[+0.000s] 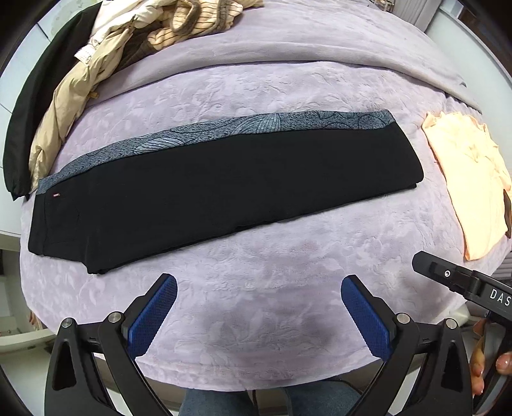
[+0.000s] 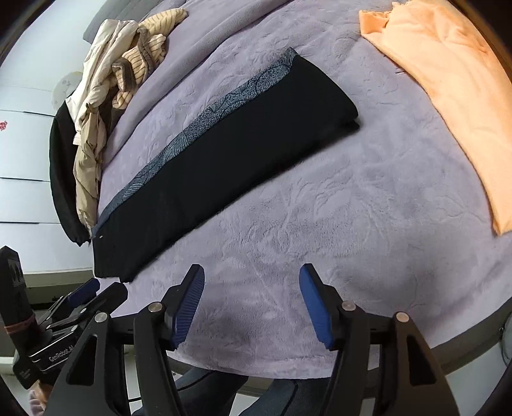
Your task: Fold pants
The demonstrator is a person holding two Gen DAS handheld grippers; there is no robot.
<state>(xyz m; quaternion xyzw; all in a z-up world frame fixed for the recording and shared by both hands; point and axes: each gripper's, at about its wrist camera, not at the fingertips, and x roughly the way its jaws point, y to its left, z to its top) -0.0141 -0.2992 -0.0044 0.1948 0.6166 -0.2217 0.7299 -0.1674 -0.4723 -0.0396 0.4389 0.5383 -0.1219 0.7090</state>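
Observation:
Black pants (image 1: 204, 195) with a grey patterned side stripe lie flat on the lilac blanket, folded lengthwise into one long band, waist at the left and leg ends at the right. They also show in the right wrist view (image 2: 224, 160), running diagonally. My left gripper (image 1: 258, 288) is open and empty, hovering over bare blanket in front of the pants. My right gripper (image 2: 252, 277) is open and empty, also short of the pants' near edge. The right gripper's body shows at the right edge of the left wrist view (image 1: 464, 281).
A pile of clothes, a beige jacket (image 1: 73, 96) and a striped garment (image 1: 198, 19), lies at the back left. A peach garment (image 1: 470, 179) lies at the right, also in the right wrist view (image 2: 448, 80). The blanket's front edge (image 1: 256, 380) is close below me.

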